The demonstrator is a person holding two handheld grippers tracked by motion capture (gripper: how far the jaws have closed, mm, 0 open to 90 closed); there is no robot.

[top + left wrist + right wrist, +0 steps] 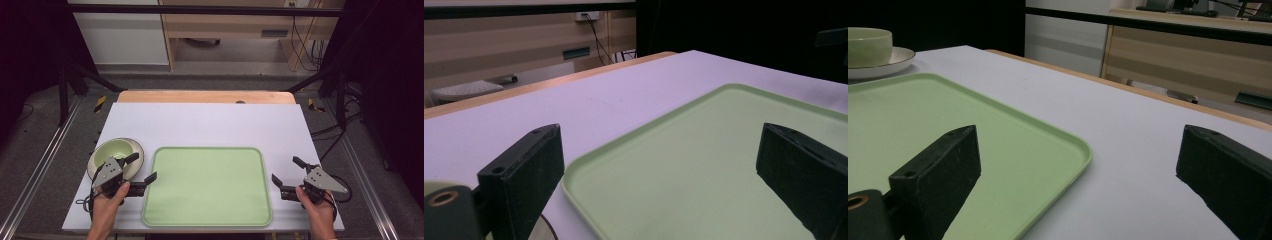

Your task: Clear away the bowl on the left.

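A pale green tray (207, 186) lies flat near the front of the white table, and nothing lies in it. Left of it a green bowl (116, 150) sits on a cream plate (139, 150). My left gripper (142, 168) hovers at the tray's left edge, partly over the plate, jaws wide apart with nothing between them. At the tray's right side my right gripper (287, 170) is held open over the bare tabletop. The tray (704, 165) spreads between the left jaws; the tray corner (998, 140), bowl (868, 46) and plate (900, 57) appear in the right gripper view.
The white tabletop (210, 125) runs back to a wooden strip (205, 96). Black frame posts (62, 85) stand at both sides. Wooden furniture and hanging cables (302, 45) lie beyond the table. A person's hands (107, 200) come in from the front edge.
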